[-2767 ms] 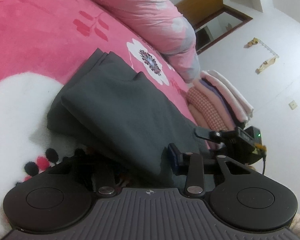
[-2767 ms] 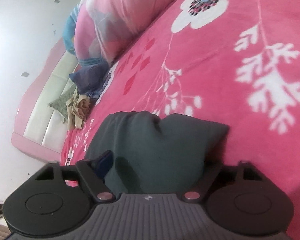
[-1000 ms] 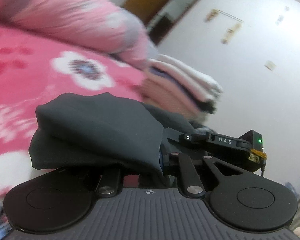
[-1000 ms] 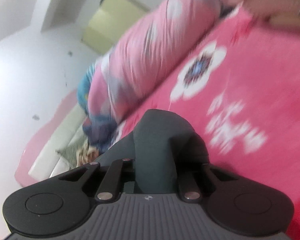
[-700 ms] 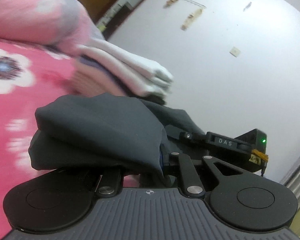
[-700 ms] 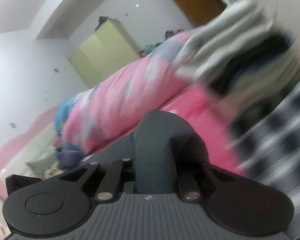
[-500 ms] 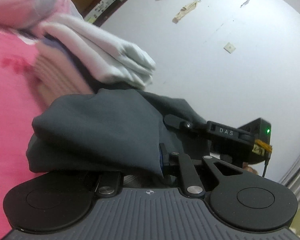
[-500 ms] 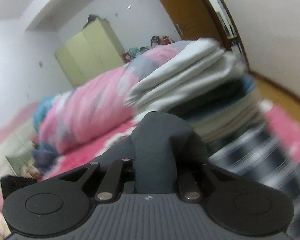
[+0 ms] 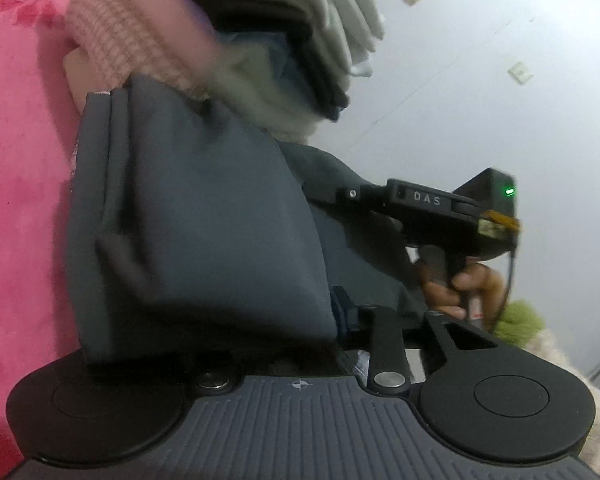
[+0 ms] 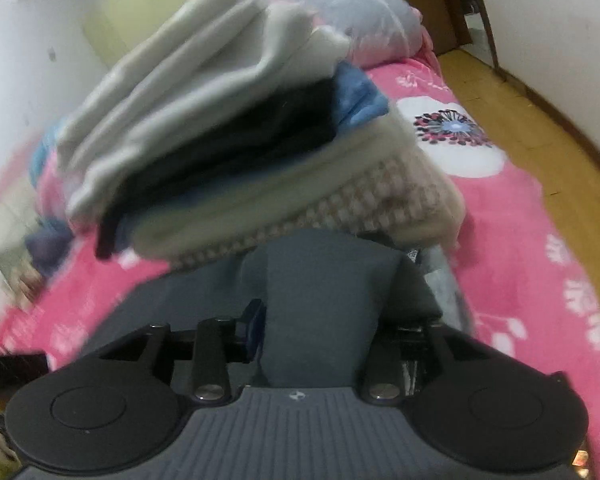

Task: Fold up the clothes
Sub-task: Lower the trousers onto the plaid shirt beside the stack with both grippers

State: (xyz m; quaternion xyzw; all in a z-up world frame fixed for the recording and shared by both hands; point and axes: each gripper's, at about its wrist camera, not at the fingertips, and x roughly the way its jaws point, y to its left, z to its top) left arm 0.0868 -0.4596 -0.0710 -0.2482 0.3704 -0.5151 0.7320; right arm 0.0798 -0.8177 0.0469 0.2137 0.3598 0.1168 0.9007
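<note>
"DAS" reads on the right gripper (image 9: 436, 200), gripped by a hand (image 9: 456, 284). Both grippers, left (image 9: 260, 344) too, seemingly clamp the grey garment (image 9: 204, 220) against the blurred stack (image 10: 260, 128).

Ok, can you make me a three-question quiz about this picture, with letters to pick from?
1. Where is the stack of folded clothes?
A. on the floor
B. on the pink bed
C. in a drawer

2. What colour is the garment being carried?
A. dark grey
B. yellow
C. white

3. What is the right gripper doing?
A. hanging open and empty
B. clamped on the garment
C. holding a pillow

Answers: 1 B, the stack sits on the pink blanket. 2 A, the cloth is dark grey in both views. 3 B, the cloth is pinched between the right gripper's fingers.
</note>
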